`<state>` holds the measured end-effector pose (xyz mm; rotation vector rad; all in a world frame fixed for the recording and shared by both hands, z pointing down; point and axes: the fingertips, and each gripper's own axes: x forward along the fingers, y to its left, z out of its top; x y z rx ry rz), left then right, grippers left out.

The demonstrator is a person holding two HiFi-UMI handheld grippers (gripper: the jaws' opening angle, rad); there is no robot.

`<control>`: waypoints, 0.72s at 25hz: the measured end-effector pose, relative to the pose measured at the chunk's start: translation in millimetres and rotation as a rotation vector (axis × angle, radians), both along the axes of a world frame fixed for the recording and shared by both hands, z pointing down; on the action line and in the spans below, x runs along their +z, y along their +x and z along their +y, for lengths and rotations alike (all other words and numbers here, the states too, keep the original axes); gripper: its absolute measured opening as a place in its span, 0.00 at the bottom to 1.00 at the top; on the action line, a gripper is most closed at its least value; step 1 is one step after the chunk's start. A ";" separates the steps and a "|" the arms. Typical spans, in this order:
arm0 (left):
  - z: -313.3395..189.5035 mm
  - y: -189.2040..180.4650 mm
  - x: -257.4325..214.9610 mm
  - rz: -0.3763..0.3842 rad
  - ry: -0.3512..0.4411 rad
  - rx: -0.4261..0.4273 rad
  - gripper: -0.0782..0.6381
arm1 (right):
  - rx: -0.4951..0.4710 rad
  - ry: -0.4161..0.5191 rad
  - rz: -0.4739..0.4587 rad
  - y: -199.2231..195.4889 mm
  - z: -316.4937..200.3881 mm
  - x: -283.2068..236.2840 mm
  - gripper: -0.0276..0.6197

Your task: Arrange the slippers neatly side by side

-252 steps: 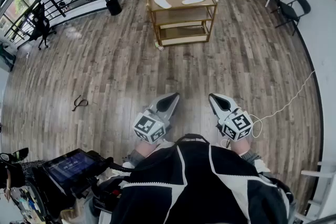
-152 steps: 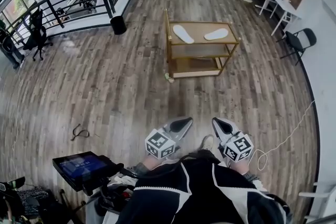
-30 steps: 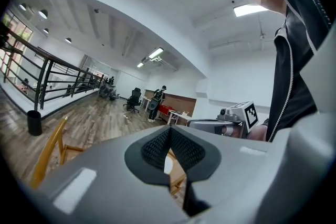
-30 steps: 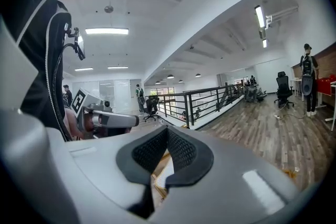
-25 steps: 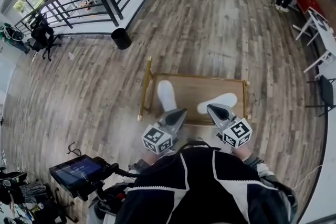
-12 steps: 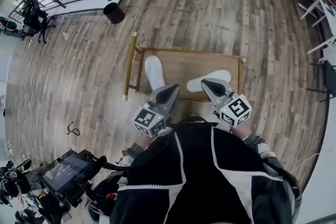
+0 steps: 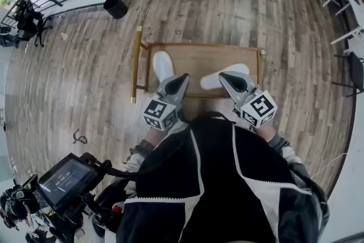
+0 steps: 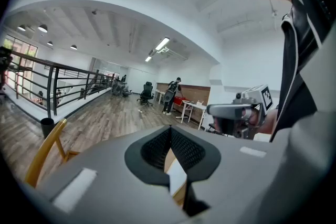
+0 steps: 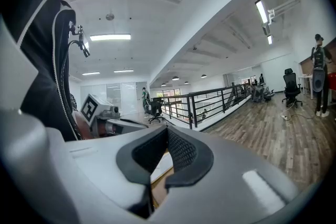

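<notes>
Pointing forward, left gripper (image 7: 182, 77) and right gripper (image 7: 223, 75) hover closed.

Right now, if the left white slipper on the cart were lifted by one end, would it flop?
Probably somewhat. The slipper looks thin and flat, so it would likely sag. It also looks light; a push would probably slide it across the smooth cart top rather than tip it.
</notes>
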<state>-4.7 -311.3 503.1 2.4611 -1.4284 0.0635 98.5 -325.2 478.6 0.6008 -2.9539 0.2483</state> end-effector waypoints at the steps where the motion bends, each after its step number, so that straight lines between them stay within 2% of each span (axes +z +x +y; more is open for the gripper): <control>1: -3.2 -6.5 11.4 -0.021 -0.031 -0.019 0.14 | 0.009 0.002 0.001 2.1 -0.2 -0.1 0.05; 3: -13.7 -27.6 38.7 -0.040 -0.110 -0.077 0.14 | 0.025 -0.001 0.006 3.6 -4.4 2.7 0.05; 7: -39.9 -84.0 102.6 -0.001 -0.293 -0.230 0.15 | 0.053 -0.021 0.018 -1.7 -17.0 10.7 0.05; 8: -42.0 -94.8 118.1 0.007 -0.335 -0.260 0.24 | 0.059 -0.026 0.019 -1.7 -16.1 11.0 0.05; 10: -40.9 -112.9 147.2 -0.003 -0.418 -0.310 0.29 | 0.067 -0.030 0.022 0.1 -10.0 8.7 0.05; 15: -38.6 -143.2 204.1 -0.075 -0.569 -0.371 0.41 | 0.088 -0.029 0.046 9.8 2.2 4.9 0.05; 18: -55.1 -150.2 240.0 -0.121 -0.643 -0.372 0.44 | 0.112 -0.039 0.065 20.8 -9.5 11.2 0.05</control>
